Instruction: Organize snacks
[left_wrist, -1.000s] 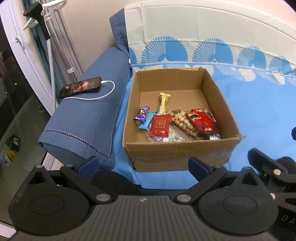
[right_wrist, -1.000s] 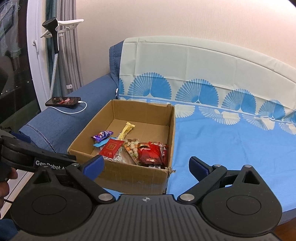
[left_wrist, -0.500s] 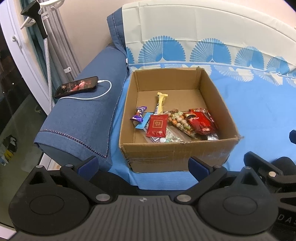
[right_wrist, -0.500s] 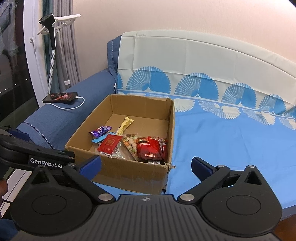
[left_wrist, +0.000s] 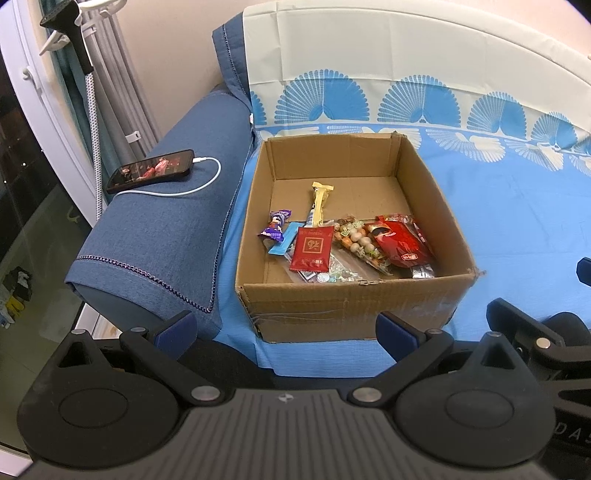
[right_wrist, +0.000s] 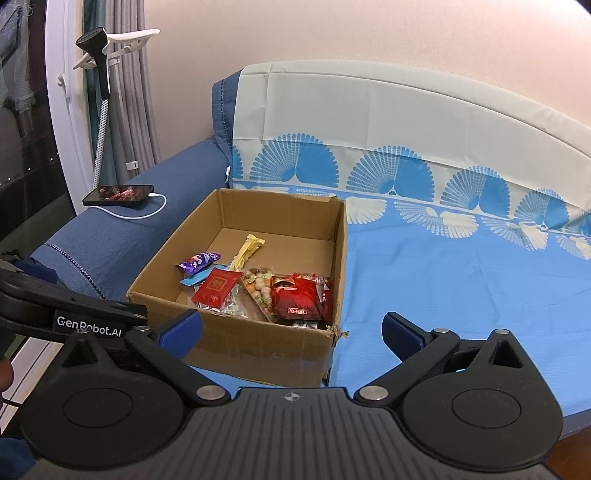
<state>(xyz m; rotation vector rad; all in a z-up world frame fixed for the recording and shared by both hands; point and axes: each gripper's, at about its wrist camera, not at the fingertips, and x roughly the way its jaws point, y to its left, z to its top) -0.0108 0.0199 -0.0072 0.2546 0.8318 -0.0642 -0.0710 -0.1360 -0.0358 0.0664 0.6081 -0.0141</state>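
An open cardboard box (left_wrist: 347, 302) (right_wrist: 258, 347) sits on the blue sheet of a sofa. Inside lie several snacks: a purple wrapper (left_wrist: 276, 229) (right_wrist: 199, 261), a yellow stick pack (left_wrist: 319, 201) (right_wrist: 248, 251), a flat red packet (left_wrist: 312, 248) (right_wrist: 216, 287), a clear bag of round sweets (left_wrist: 356, 240) and a red bag (left_wrist: 400, 243) (right_wrist: 295, 297). My left gripper (left_wrist: 284, 326) is open and empty, in front of the box's near wall. My right gripper (right_wrist: 291, 328) is open and empty, near the box's front right corner.
A phone (left_wrist: 151, 175) (right_wrist: 118, 194) on a white cable lies on the blue armrest (left_wrist: 162, 236) left of the box. A garment steamer stand (right_wrist: 101, 110) and curtain stand far left. Blue sheet (right_wrist: 461, 288) stretches right of the box. The left gripper's body (right_wrist: 55, 314) shows at left.
Both grippers have pulled back and risen slightly, so the box sits a little farther and more centred. Nothing in the box has moved.
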